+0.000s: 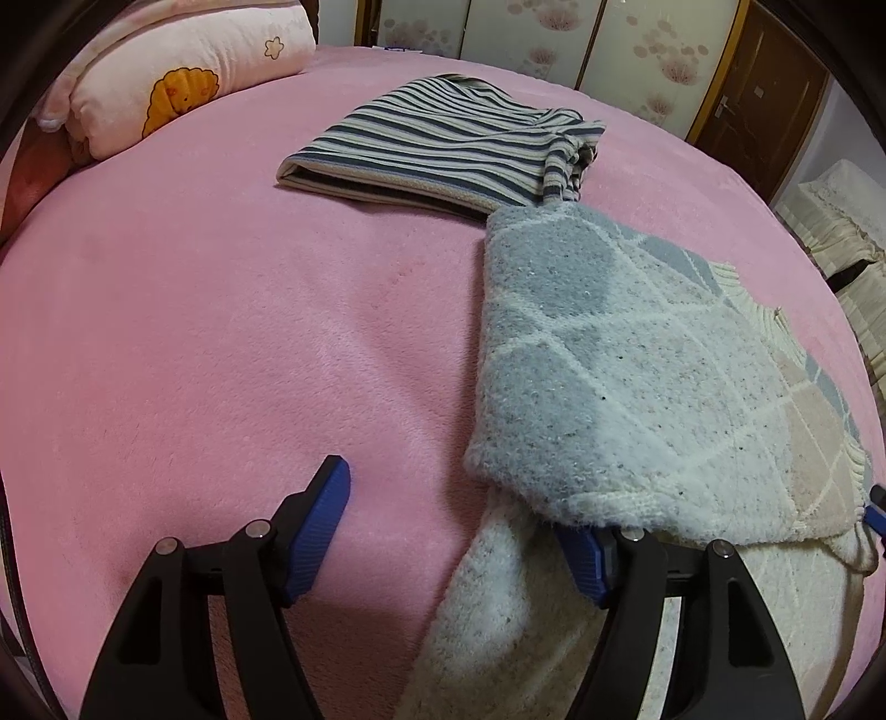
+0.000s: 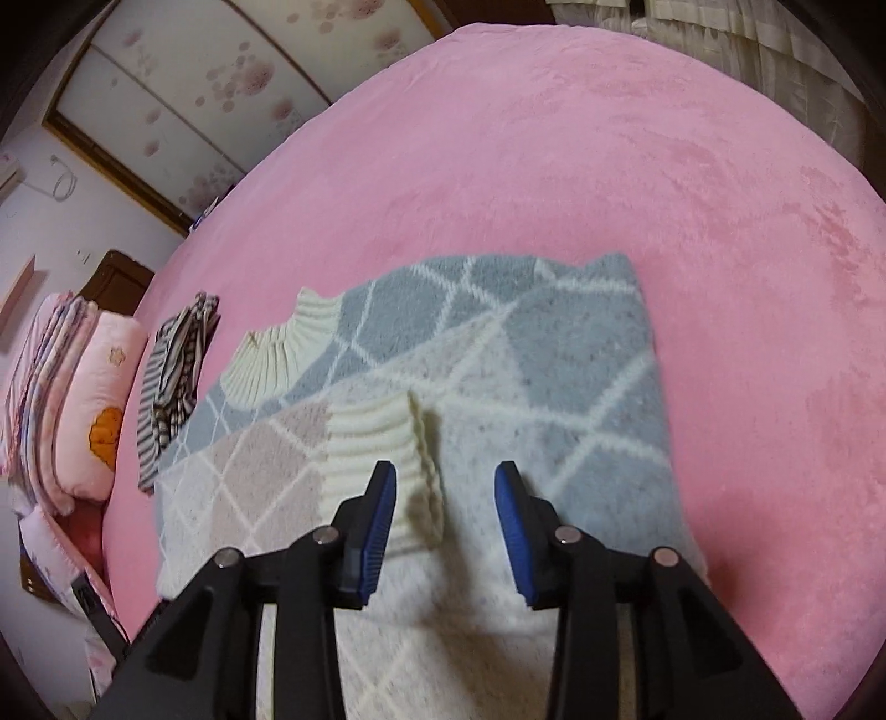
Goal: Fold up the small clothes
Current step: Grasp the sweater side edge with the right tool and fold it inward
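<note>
Left wrist view: a pink plush bedspread [image 1: 221,332] fills the frame, pillow [image 1: 183,72] at its head, floral sliding doors [image 1: 554,33] behind. Diamond-knit sweater [image 1: 637,376] lies beside a folded striped garment [image 1: 443,144]. Left gripper [image 1: 459,526] spread wide, gripping nothing; right gripper [image 2: 446,498] parted over the ribbed cuff [image 2: 382,443].

Fuzzy knit sweater [image 2: 498,354], plush blanket [image 2: 609,166]
</note>
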A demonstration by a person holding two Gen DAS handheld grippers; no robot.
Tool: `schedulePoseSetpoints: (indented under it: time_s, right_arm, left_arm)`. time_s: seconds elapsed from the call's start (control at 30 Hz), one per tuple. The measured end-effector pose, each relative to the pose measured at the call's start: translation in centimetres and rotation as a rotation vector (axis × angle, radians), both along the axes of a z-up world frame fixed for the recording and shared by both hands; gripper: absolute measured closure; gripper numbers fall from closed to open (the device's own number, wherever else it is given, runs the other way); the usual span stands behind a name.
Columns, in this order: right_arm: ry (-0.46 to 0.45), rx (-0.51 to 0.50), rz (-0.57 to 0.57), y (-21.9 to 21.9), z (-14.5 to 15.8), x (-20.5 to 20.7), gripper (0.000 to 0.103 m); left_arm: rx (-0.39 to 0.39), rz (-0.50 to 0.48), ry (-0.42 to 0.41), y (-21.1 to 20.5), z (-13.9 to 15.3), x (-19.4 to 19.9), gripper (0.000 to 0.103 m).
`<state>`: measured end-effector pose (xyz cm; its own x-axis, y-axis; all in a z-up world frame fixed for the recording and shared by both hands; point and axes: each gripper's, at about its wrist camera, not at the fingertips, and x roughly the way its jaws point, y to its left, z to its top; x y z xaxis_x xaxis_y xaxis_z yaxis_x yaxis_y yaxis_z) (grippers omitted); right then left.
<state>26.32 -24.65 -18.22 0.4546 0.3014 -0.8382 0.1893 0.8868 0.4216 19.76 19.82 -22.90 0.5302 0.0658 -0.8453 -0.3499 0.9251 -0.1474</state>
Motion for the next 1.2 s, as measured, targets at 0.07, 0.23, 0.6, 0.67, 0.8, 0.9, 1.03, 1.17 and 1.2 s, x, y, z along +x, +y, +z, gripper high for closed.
schedulePoseSetpoints:
  time_s: [0.07,0.23,0.6,0.67,0.8,0.9,1.03,1.17,1.2]
  right_arm:
    - [0.01,-0.018,0.015,0.5,-0.5,0.0,0.066]
    - [0.01,0.007,0.049,1.7,-1.1,0.0,0.066]
    - [-0.114,-0.139,0.093,3.6,1.9,-2.3,0.096]
    - [-0.131,-0.162,0.083,3.5,2.4,-3.1,0.096]
    - [-0.095,-0.187,0.079,3.4,1.1,-3.2,0.097]
    - [-0.065,-0.182,0.069,3.3,-0.4,-3.1,0.097]
    - [-0.068,-0.196,0.065,3.6,-0.7,-3.6,0.097]
    - [-0.073,-0.208,0.068,3.7,-0.6,-3.9,0.097]
    - [-0.072,-0.206,0.064,3.7,-0.6,-3.9,0.097]
  left_arm:
    - [-0.012,0.007,-0.014,0.1,0.0,-0.4,0.033]
    - [-0.05,0.028,-0.052,0.6,0.5,-1.2,0.033]
    - [-0.087,0.042,-0.054,0.8,0.9,-0.8,0.042]
    - [-0.088,0.054,-0.044,0.9,0.9,-0.7,0.045]
    - [-0.116,0.081,-0.038,1.5,0.8,-0.8,0.047]
    - [-0.121,0.074,-0.03,1.7,0.6,-0.8,0.048]
    - [-0.125,0.074,-0.033,2.1,0.6,-0.9,0.048]
    - [-0.12,0.081,-0.038,2.0,0.4,-1.1,0.048]
    - [-0.115,0.08,-0.037,2.0,0.4,-1.1,0.048]
